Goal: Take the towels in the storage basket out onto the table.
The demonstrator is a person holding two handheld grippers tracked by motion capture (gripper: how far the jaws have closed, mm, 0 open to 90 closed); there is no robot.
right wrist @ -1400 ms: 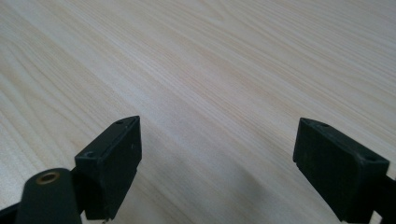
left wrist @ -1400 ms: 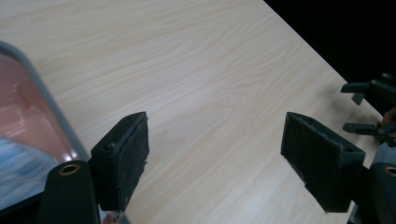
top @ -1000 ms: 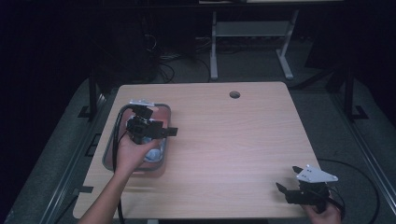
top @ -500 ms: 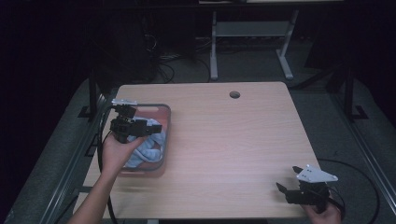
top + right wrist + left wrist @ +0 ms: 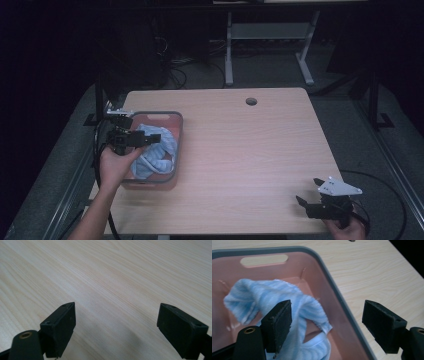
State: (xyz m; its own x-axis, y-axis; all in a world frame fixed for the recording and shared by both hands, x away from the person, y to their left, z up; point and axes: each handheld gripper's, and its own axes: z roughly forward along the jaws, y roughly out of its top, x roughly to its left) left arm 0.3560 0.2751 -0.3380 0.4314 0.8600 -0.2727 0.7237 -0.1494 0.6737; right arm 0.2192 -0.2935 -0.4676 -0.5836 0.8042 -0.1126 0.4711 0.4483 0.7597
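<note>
- high view: left gripper [image 5: 150, 138] over one pink bin [image 5: 176, 145] at table [image 5: 250, 150] left; its body hides part of one blue towel [image 5: 162, 150] lying in the bin.
- left gripper view: jaws wide, empty; bin's near wall cut off.
- right gripper [image 5: 310, 192], near right edge: jaws wide, empty.

In the left gripper view the crumpled blue-and-white striped cloth [image 5: 287, 312] runs off the bottom edge and partly behind the left claw [image 5: 329, 325], while the grey-rimmed pink plastic basket [image 5: 329, 282] is cut at the left edge.
</note>
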